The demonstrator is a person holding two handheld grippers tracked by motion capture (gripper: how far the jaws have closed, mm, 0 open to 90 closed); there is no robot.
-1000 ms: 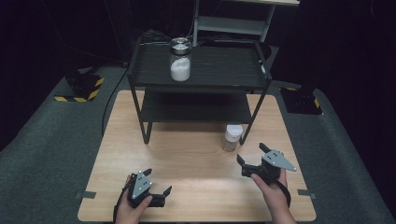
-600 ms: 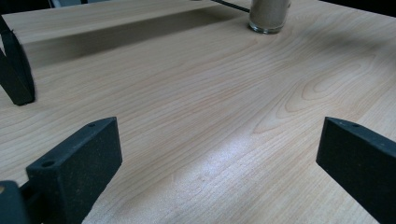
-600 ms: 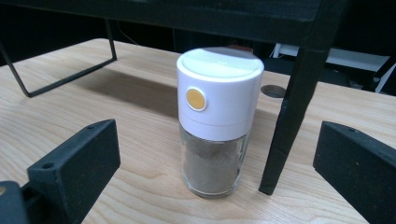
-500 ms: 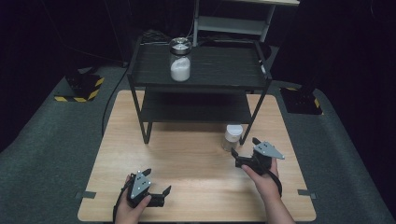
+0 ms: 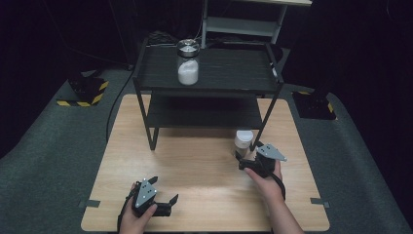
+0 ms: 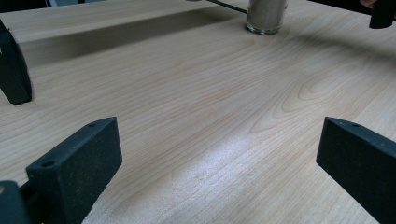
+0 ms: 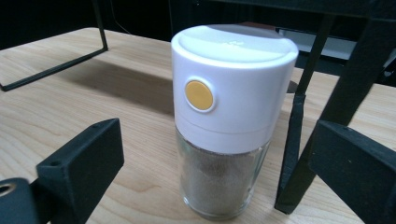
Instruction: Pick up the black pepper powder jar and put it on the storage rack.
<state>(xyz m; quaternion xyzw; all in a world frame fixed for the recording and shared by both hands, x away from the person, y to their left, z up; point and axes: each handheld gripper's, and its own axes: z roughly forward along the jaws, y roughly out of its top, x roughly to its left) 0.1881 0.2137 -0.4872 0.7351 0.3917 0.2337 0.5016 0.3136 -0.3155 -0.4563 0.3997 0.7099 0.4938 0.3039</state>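
I'm holding the right gripper (image 5: 245, 161) with jaws spread wide, just short of the shaker (image 7: 229, 121). It is standing upright near the tabletop's (image 5: 204, 161) right edge, long axis vertical, yellow button facing me, no readable label. The rack leg (image 7: 299, 140) is crowding its right side. The left gripper (image 5: 163, 197) is sitting open at the near edge.

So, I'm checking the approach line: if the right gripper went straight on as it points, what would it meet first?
Most likely the glass shaker with the white cap, which stands upright straight ahead of the open right gripper. The black rack leg is just beside and behind it.
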